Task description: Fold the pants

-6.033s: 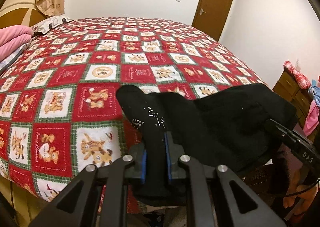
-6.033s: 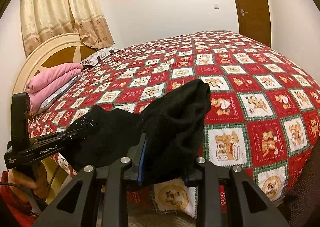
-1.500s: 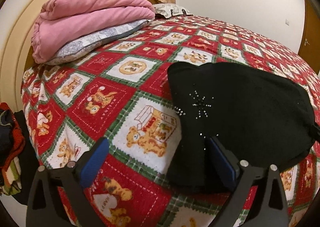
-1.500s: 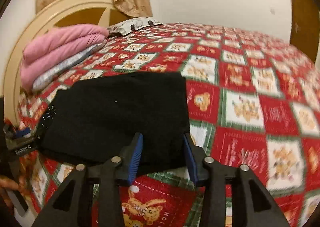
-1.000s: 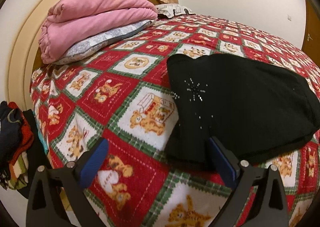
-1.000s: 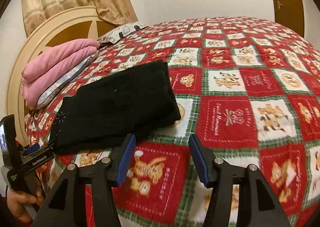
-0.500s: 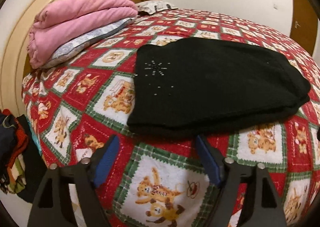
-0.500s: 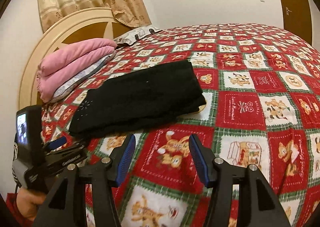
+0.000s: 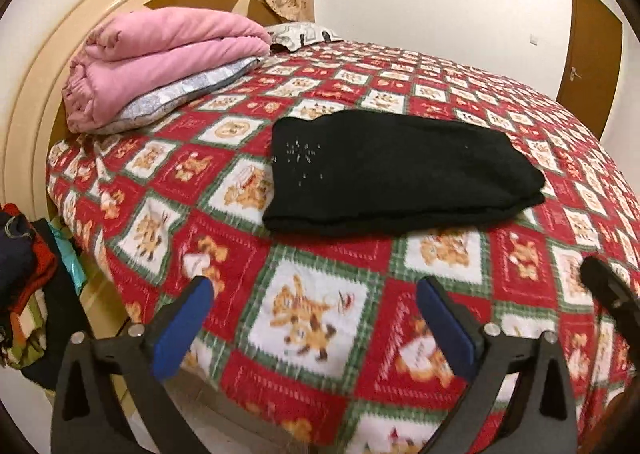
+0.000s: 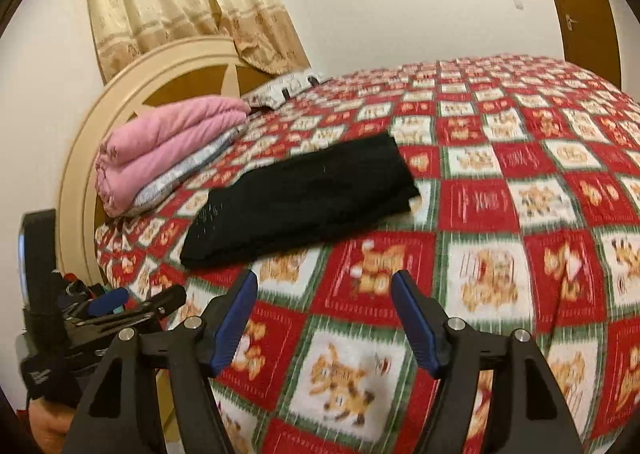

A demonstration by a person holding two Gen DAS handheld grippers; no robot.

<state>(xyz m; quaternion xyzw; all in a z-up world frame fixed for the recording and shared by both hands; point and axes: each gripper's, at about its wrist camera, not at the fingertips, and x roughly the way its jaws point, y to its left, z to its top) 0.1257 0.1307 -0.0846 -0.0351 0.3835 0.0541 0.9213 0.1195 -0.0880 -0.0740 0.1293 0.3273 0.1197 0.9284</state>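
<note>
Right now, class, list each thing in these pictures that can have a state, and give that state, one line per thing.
Black knit pants: folded into a flat bundle, lying on the bed, untouched.
Left tongs: open, empty, short of the pants.
Right tongs: open, empty, short of the pants.
Pink blanket: folded, stacked on a grey pillow.
Brown wooden door: closed.
Red patchwork bedspread: spread over the bed.

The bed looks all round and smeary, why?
Left wrist view: the fisheye lens bulges the bed like a dome, and the near bear squares smear. Right wrist view: the same bend, smearier, with the black pants soft-edged. Dark corners frame both views.
</note>
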